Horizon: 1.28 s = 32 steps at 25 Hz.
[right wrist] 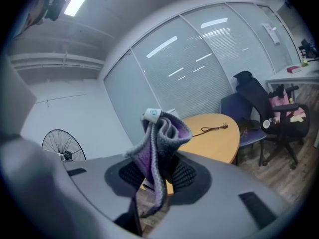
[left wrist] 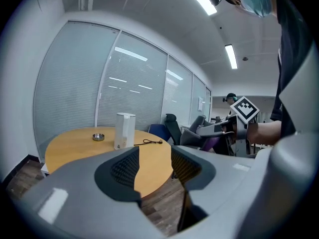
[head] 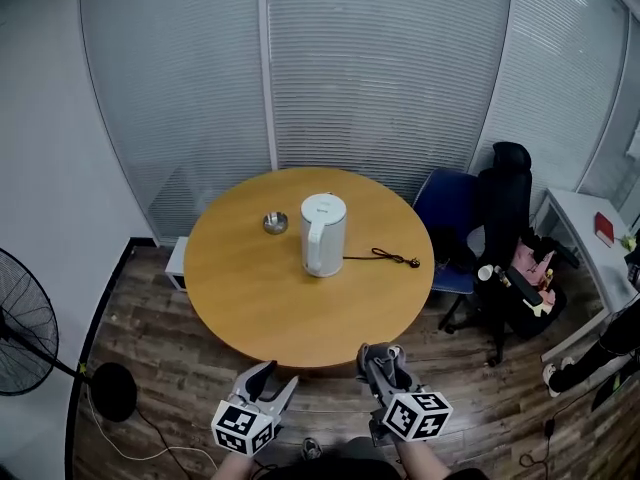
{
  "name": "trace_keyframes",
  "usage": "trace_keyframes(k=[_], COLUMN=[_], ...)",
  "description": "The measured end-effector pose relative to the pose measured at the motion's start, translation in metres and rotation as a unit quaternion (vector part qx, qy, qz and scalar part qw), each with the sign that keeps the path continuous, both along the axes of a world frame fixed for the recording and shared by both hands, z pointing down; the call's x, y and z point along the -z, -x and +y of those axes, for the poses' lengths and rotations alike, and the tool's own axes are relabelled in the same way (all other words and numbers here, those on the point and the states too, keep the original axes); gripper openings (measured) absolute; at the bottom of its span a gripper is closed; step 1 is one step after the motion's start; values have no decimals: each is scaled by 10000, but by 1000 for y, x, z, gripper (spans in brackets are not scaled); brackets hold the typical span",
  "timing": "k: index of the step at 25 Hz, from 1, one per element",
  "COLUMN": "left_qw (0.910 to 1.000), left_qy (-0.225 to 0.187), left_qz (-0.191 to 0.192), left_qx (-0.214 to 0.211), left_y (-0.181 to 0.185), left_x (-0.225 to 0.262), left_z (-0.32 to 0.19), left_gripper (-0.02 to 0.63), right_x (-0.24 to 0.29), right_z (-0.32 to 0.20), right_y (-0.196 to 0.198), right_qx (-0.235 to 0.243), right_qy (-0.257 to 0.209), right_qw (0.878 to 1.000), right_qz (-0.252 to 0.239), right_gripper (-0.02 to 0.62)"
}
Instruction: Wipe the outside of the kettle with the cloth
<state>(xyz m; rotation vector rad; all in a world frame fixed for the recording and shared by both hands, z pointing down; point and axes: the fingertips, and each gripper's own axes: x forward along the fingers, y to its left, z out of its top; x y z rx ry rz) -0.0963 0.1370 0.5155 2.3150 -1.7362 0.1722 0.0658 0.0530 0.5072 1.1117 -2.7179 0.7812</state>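
Kettle: the white kettle (head: 323, 234) is standing upright near the middle of the round wooden counter (head: 240, 298), with its lid down and its handle showing on the left-front side in the head view.

Cloth: the grey-and-purple cloth (right wrist: 162, 148) is sitting bunched in the right gripper (head: 383, 361), off the counter's near rim and well apart from the kettle.

Right gripper: its fingers (right wrist: 185, 174) are clenching on the cloth. The folds are standing up above the ribbed pads and one end is hanging down below them.

Left gripper: the left gripper (head: 277, 378) is holding its fingers (left wrist: 124, 169) spread apart and is grasping nothing (only the counter's edge and the plank floor are showing through the gap).

Both grippers: they are hovering side by side over the wooden floor (head: 150, 348), just short of the counter's near rim, and both are pointing toward the kettle.

Other things on the counter: a small metal dish (head: 275, 223) is sitting just left of the kettle. A black power cord (head: 385, 258) is lying to the kettle's right, with its plug end nearing the right rim.

Surroundings: a black fan (head: 25, 333) is standing on the floor at the left. A blue chair (head: 450, 208) and a black office chair (head: 510, 228) are standing past the counter's right side.
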Motion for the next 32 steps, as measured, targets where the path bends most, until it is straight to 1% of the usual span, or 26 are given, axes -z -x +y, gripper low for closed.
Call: trace_keyframes(k=[6, 9, 13, 16, 23, 29, 32], left_qw=[10000, 9999, 9994, 9989, 9958, 9906, 9892], left_qy=[76, 130, 130, 61, -8, -22, 20], left_qz=[42, 79, 129, 147, 121, 90, 49], left_qx=[-49, 35, 284, 445, 908, 1366, 1464], left_y=[10, 14, 19, 15, 9, 4, 5], left_x=[-8, -13, -14, -8, -8, -8, -11], left_z=[-24, -43, -77, -105, -167, -201, -214], left_gripper=[186, 186, 187, 186, 187, 187, 186], right_x=[-7, -9, -10, -8, -7, -9, -11], right_z=[-24, -46, -83, -113, -180, -220, -240], right_y=[13, 18, 24, 24, 32, 35, 41], right_qx=[-18, 57, 246, 423, 996, 1459, 1539], right_qy=[71, 84, 96, 97, 70, 95, 87], right_qw=[10000, 9999, 9996, 9990, 9950, 9892, 9880], right_qz=[31, 43, 54, 70, 84, 75, 53], right_gripper=[112, 112, 112, 112, 112, 112, 112])
